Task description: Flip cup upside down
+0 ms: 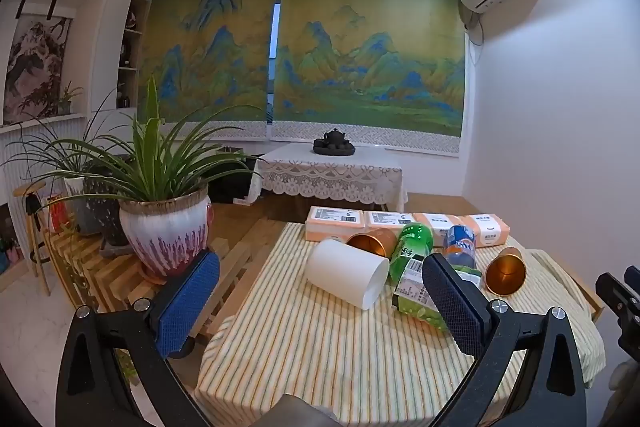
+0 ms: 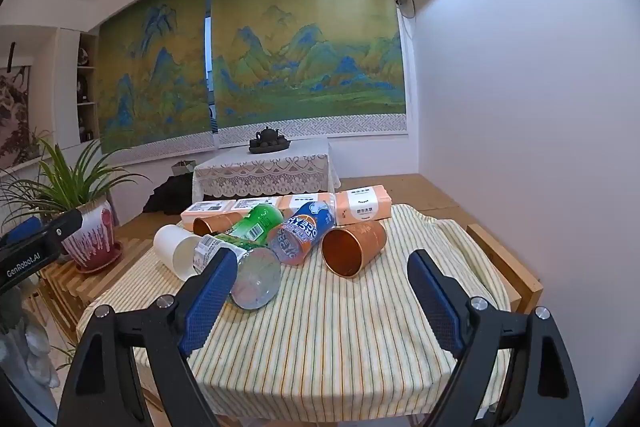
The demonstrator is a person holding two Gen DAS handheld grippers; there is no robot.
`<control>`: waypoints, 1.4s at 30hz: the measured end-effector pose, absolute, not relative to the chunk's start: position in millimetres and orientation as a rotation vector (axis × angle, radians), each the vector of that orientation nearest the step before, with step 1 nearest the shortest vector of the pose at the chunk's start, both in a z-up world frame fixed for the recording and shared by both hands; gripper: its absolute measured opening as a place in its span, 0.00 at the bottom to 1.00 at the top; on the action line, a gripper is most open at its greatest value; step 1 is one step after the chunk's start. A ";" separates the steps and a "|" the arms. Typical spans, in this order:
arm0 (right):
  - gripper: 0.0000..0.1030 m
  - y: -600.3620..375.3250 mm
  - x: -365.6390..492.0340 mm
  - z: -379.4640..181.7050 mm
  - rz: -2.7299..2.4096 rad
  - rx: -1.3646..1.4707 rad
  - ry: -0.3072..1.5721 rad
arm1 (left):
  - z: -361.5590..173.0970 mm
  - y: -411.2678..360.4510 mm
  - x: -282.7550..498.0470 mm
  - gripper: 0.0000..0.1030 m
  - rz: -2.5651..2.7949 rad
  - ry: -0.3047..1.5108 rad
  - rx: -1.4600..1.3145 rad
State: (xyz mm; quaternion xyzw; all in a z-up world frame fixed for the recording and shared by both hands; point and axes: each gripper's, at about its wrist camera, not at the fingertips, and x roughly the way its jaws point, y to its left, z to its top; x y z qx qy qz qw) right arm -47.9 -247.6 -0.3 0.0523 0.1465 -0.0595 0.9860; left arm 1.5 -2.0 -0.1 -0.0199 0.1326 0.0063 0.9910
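A white cup [image 1: 347, 273] lies on its side on the striped tablecloth [image 1: 320, 347], mouth toward me; it also shows in the right wrist view [image 2: 176, 251]. Two copper cups lie on their sides: one near the right [image 1: 506, 270] [image 2: 353, 246], one further back [image 1: 370, 241] [image 2: 214, 223]. My left gripper [image 1: 320, 303] is open and empty, held above the cloth in front of the white cup. My right gripper [image 2: 320, 301] is open and empty, in front of the nearer copper cup.
A green bottle [image 1: 414, 267] [image 2: 248, 251] and a blue-orange bottle [image 1: 460, 245] [image 2: 304, 233] lie between the cups. Tissue packs [image 1: 400, 223] line the table's back edge. A potted plant [image 1: 164, 223] stands left of the table. A wall is on the right.
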 end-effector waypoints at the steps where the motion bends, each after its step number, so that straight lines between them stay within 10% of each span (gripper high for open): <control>1: 0.82 -247.6 -48.1 0.2 -0.116 0.106 0.293 | -1.4 1.1 1.0 1.00 0.007 0.257 -0.065; 42: 0.82 -245.1 -42.7 -2.6 -0.148 0.076 0.297 | -0.7 -0.4 5.8 1.00 -0.004 0.280 -0.043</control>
